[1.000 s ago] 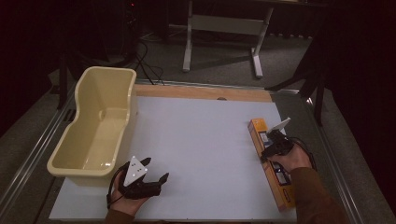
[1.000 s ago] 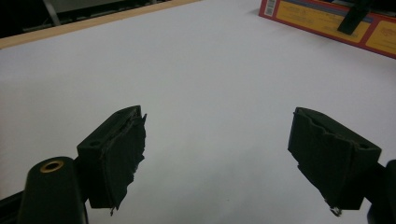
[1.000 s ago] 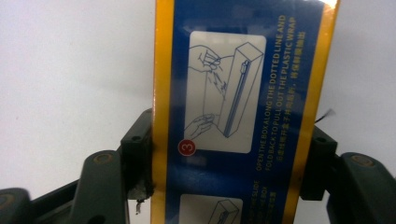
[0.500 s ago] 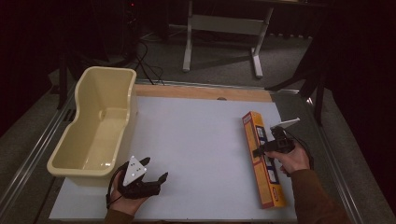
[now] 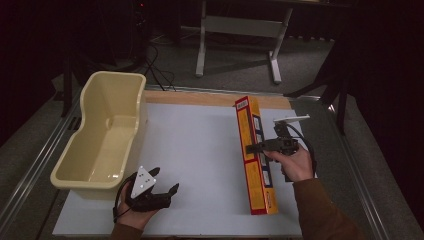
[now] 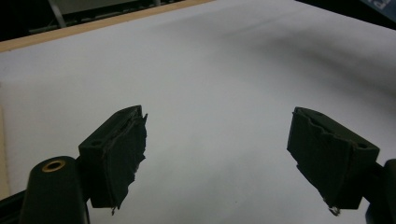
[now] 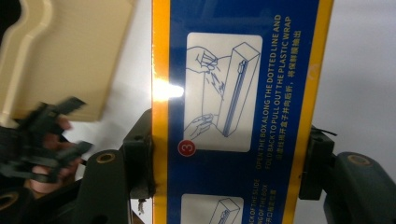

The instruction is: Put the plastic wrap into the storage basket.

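Observation:
A long orange and blue plastic-wrap box (image 5: pixel 248 125) hangs lengthwise over the right half of the white board (image 5: pixel 200 145), turned on its narrow edge. My right gripper (image 5: pixel 256 148) is shut on the box near its middle, coming from the right. In the right gripper view the jaws press both long sides of the box (image 7: pixel 243 84), whose blue instruction panel faces the camera. My left gripper (image 5: pixel 166 180) rests low at the board's front left, open, with nothing between its pads (image 6: pixel 116 154). It is also blurred in the right gripper view, left gripper (image 7: pixel 51 135).
A cream plastic tub (image 5: pixel 137 115) stands along the board's left edge, just behind the left hand, and shows as the tub (image 7: pixel 60 51) beyond the box. A wooden strip (image 5: pixel 200 98) borders the far edge. Metal rails flank the table; a stand (image 5: pixel 240 25) is on the floor beyond.
The right gripper has carried the box from the board's right edge toward the middle and tipped it up on edge. The left gripper has stayed put, open.

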`<action>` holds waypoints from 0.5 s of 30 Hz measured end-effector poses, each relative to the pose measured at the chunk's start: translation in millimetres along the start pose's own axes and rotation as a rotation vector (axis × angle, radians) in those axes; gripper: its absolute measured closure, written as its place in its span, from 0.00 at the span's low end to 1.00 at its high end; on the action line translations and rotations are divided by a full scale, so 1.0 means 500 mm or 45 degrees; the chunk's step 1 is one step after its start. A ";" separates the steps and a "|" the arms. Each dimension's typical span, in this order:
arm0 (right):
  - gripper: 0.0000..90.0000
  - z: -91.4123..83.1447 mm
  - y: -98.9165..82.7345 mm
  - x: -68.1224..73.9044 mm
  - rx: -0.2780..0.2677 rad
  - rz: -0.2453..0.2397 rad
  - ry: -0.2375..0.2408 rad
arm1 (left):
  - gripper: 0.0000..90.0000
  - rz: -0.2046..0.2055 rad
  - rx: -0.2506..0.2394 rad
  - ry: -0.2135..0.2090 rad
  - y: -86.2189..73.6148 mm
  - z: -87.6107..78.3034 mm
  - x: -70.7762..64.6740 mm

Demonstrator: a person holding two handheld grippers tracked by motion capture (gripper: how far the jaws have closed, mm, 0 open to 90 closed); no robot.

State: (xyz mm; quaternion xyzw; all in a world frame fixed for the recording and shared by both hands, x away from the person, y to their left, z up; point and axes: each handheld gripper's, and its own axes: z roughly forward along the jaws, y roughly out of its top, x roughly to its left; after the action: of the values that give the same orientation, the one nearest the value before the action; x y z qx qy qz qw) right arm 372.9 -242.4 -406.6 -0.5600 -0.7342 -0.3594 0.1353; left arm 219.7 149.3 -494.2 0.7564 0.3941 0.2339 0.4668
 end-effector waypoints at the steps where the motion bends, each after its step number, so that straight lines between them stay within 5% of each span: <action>1: 0.43 0.001 0.003 0.010 -0.014 -0.003 0.017 | 0.21 0.001 0.000 0.000 0.000 0.000 0.000; 7: 0.43 0.006 0.030 0.065 -0.059 -0.003 0.146 | 0.21 0.004 0.001 -0.003 0.000 0.001 0.000; 15: 0.43 0.022 0.068 0.150 -0.131 -0.049 0.176 | 0.21 0.010 -0.003 -0.006 0.001 0.002 -0.001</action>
State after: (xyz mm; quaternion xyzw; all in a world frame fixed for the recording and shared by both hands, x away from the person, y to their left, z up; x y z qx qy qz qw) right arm 381.1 -176.9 -356.7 -0.5260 -0.7143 -0.4367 0.1497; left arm 220.2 148.3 -494.3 0.7581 0.3896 0.2343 0.4675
